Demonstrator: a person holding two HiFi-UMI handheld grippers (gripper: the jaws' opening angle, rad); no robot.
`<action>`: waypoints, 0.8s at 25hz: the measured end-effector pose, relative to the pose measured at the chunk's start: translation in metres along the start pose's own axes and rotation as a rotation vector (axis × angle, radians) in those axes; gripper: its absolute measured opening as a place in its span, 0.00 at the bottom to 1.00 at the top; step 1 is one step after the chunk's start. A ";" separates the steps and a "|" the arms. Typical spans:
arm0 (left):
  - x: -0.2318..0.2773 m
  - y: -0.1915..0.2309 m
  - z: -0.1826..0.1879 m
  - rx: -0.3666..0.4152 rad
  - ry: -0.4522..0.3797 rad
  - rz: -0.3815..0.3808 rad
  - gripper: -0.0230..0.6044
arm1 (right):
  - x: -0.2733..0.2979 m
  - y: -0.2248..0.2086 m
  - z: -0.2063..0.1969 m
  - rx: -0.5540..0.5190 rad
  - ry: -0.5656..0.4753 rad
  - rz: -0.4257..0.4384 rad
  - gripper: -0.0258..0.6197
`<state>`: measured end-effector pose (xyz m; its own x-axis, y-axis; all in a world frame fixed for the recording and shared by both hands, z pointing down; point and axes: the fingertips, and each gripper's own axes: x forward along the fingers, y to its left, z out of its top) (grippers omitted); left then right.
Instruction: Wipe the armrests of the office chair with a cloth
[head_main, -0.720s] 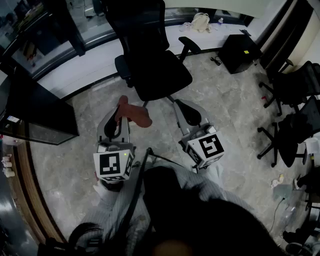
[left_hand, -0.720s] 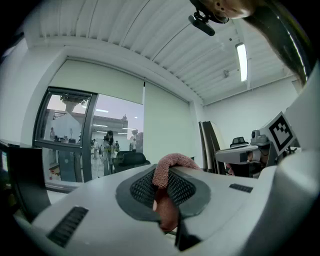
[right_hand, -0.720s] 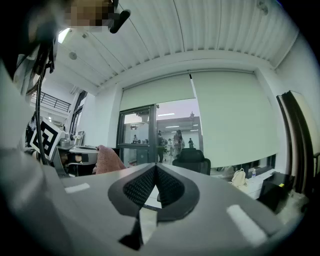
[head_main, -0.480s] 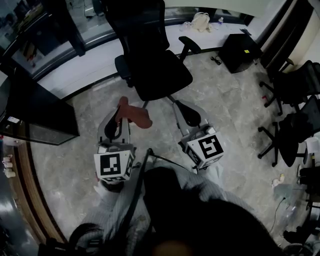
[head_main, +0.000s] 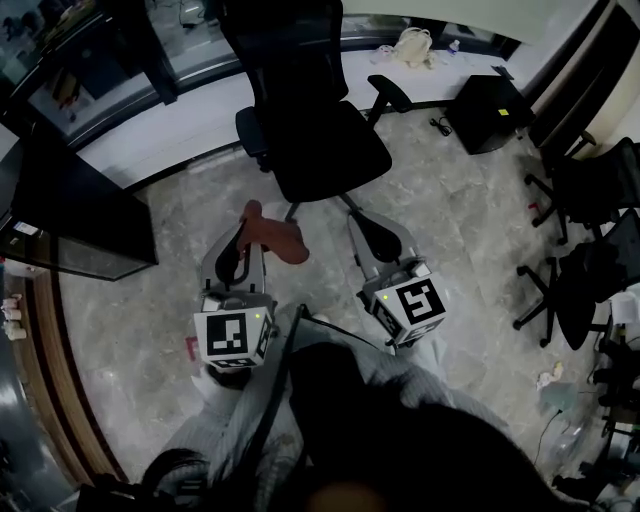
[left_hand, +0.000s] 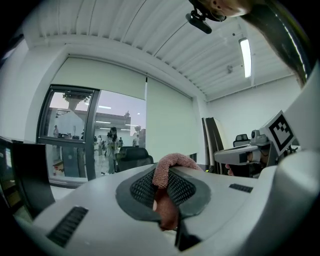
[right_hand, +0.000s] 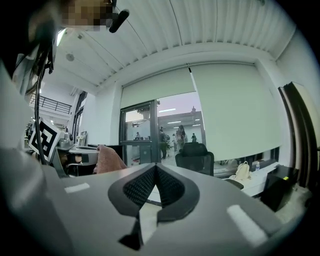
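A black office chair stands ahead of me on the marble floor, its left armrest and right armrest both visible. My left gripper is shut on a reddish-brown cloth that hangs out to the right of its jaws; the cloth is pinched between the pads in the left gripper view. My right gripper is shut with nothing between its jaws, a short way in front of the chair's seat. Both grippers are held apart from the chair, below its front edge.
A dark cabinet stands at the left. A black box sits at the back right by a white bag. More black chairs crowd the right side. A low white ledge runs behind the chair.
The view has shifted slightly; both grippers sit a little lower in the frame. The cloth stays gripped in the left gripper.
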<state>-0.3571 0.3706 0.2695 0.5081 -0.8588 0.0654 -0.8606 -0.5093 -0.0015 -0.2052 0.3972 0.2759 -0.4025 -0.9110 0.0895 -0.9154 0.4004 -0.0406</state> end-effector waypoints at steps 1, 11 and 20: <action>0.003 0.003 -0.004 -0.003 0.008 0.009 0.08 | 0.004 -0.002 -0.005 0.007 0.011 0.004 0.04; 0.088 0.085 -0.020 0.019 0.038 0.063 0.08 | 0.127 -0.033 -0.015 0.042 0.044 0.044 0.04; 0.210 0.209 -0.008 0.024 0.065 0.053 0.08 | 0.298 -0.068 0.008 0.043 0.032 0.021 0.04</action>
<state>-0.4303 0.0845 0.2911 0.4581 -0.8795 0.1289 -0.8846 -0.4653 -0.0303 -0.2625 0.0978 0.2970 -0.4217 -0.8987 0.1203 -0.9063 0.4139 -0.0851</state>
